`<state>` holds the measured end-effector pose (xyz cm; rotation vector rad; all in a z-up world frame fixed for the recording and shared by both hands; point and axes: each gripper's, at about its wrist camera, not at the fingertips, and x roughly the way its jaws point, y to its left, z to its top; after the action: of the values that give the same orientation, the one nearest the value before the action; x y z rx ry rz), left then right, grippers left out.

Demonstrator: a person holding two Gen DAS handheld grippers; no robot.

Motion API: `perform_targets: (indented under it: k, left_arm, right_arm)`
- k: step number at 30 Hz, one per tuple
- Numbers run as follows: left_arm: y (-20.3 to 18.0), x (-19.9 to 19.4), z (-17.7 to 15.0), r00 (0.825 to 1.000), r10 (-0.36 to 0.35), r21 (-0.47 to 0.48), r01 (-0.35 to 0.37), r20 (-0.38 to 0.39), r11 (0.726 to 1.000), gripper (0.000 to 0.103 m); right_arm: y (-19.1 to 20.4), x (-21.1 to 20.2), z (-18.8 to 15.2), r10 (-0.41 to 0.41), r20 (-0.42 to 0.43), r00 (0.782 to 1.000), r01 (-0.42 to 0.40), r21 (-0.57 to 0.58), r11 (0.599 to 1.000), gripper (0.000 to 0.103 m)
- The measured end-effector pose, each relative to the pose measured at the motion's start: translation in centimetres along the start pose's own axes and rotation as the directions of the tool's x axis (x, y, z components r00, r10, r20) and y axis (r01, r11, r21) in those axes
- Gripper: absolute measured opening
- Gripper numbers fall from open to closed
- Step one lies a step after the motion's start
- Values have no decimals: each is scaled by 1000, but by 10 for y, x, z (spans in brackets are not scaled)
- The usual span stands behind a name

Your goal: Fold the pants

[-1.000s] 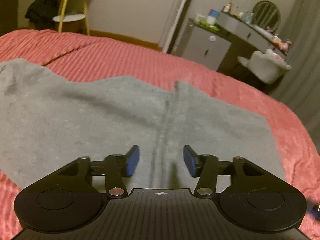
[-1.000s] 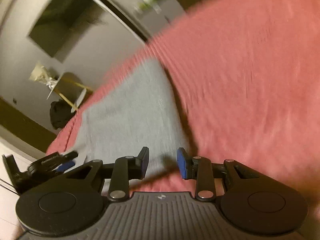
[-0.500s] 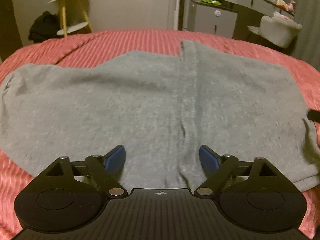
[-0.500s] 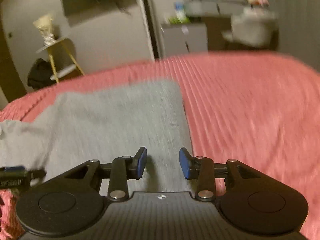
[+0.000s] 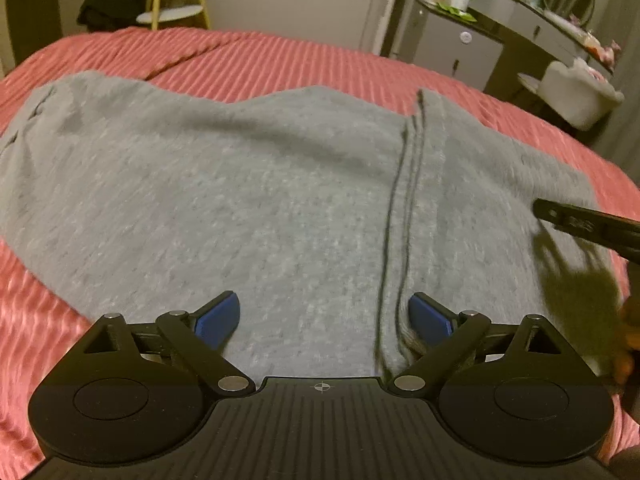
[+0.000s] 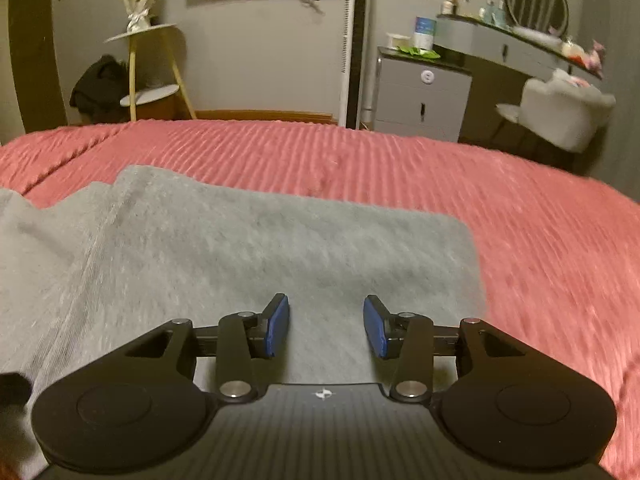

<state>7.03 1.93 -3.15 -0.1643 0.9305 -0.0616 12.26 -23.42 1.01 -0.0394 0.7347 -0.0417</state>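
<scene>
Grey pants (image 5: 280,200) lie spread flat on a red ribbed bedspread (image 5: 280,56). A dark seam (image 5: 404,208) runs up the cloth. My left gripper (image 5: 324,316) is wide open, low over the near edge of the pants, its right pad next to the seam. My right gripper (image 6: 326,326) is open and empty over the right end of the pants (image 6: 280,248), near their right edge. One finger of the right gripper shows at the right of the left wrist view (image 5: 584,222).
The bedspread (image 6: 520,220) stretches on to the right of the pants. Beyond the bed stand a yellow-legged side table (image 6: 152,68), a grey cabinet (image 6: 424,96), a dressing table with a round mirror (image 6: 536,0) and a white chair (image 6: 568,112).
My left gripper opened wider and dropped closer to the pants' near edge. My right gripper swung level, moved left over the pants and opened a little. The pants lie as before.
</scene>
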Motion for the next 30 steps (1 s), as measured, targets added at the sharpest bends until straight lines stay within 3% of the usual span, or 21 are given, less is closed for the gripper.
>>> perform_targets:
  k: [5,9,12,13,14,15,19,22,24,28,30]
  left_arm:
    - [25,-4,2,996,85,-47,-84,5,995,96]
    - [72,-23,-4,997,55,-226,-42,50,973,96]
    - [116,-38,-6,991,89,-348,-47,105,936,96]
    - [137,-42,-7,988,108,-402,-54,114,914,96]
    - [153,-43,-8,987,118,-449,-57,111,892,96]
    - [170,-45,-8,987,119,-498,-49,110,866,96]
    - [230,-44,-3,978,94,-650,52,187,758,95]
    - [257,-30,6,977,85,-703,81,198,707,92]
    - [268,-16,9,980,64,-729,96,189,677,84]
    - [278,-3,17,976,44,-732,131,214,669,81]
    - [284,0,26,977,20,-726,143,211,673,58]
  right_arm:
    - [35,28,25,-1,-10,1000,1,0,1000,45]
    - [65,38,40,33,10,999,-32,-81,996,45]
    - [66,27,38,174,-14,985,-174,-47,984,45]
    - [64,21,33,225,-24,974,-225,-33,974,54]
    - [60,15,24,273,-43,961,-274,-21,962,70]
    - [53,7,13,294,-61,954,-296,-15,955,75]
    - [31,-39,-45,203,-38,979,-205,-77,976,77]
    - [8,-64,-72,194,-28,981,-194,-6,981,83]
    - [-1,-71,-76,169,-23,985,-168,38,985,83]
    - [-12,-70,-73,185,-15,983,-180,167,969,88]
    - [-10,-70,-76,180,-13,984,-175,174,969,89]
